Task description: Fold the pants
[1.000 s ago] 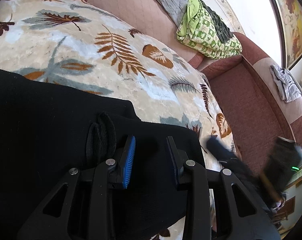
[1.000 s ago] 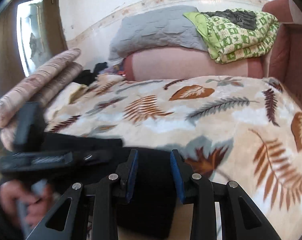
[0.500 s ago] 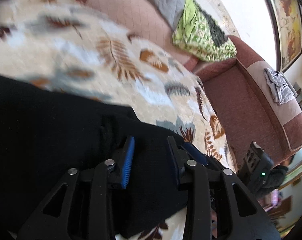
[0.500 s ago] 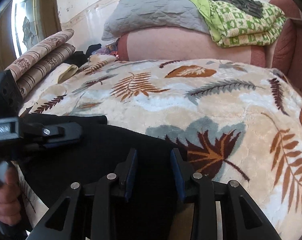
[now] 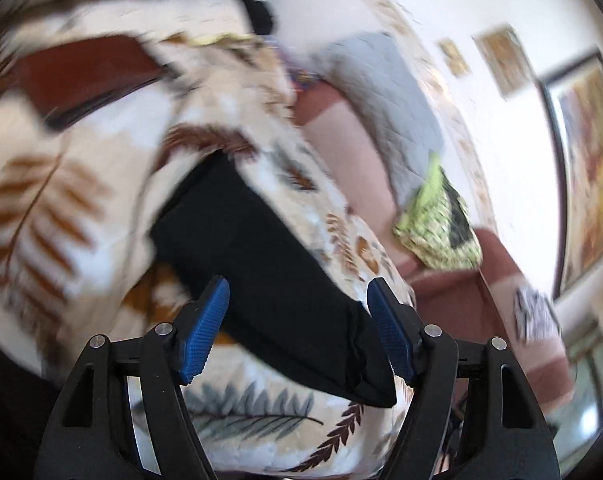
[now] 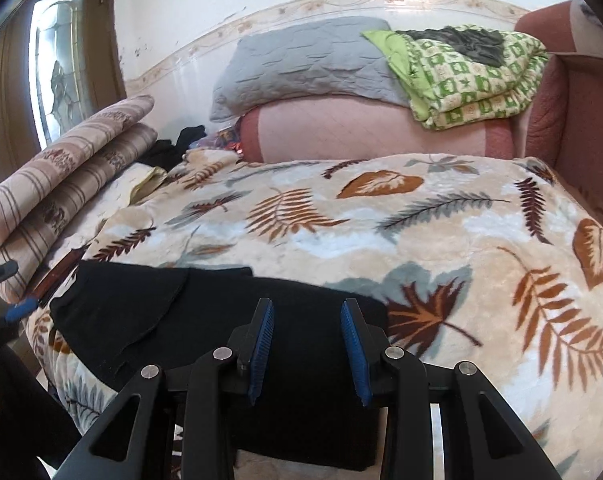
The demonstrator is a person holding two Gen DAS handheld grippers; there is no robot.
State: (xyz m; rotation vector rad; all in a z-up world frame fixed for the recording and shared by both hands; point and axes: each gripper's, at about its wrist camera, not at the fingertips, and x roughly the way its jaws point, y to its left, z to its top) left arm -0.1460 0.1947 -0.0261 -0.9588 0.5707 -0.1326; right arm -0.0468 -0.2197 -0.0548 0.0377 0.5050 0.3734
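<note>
The black pants (image 6: 173, 320) lie folded along the near edge of a leaf-print blanket (image 6: 421, 232). My right gripper (image 6: 307, 304) hovers over their right end, with a narrow gap between its blue pads and no cloth pinched. In the blurred left wrist view the pants (image 5: 261, 264) run away from me as a long dark strip. My left gripper (image 5: 298, 284) stands at their near end with its jaws opening wide, and the cloth lies below and beyond the pads, not pressed. The left gripper's blue pad (image 6: 21, 308) shows at the far left edge of the right wrist view.
A grey quilt (image 6: 301, 60) and a green patterned quilt (image 6: 469, 76) rest on the pink sofa back. Striped rolled blankets (image 6: 61, 176) are stacked at the left. A flat brown object (image 5: 85, 76) lies on the blanket beyond the pants. The red sofa arm (image 6: 573, 120) bounds the right.
My left gripper has swung fast from beside the right gripper to the pants' left end, rolling as it went, and its jaws have spread. The right gripper has hardly moved.
</note>
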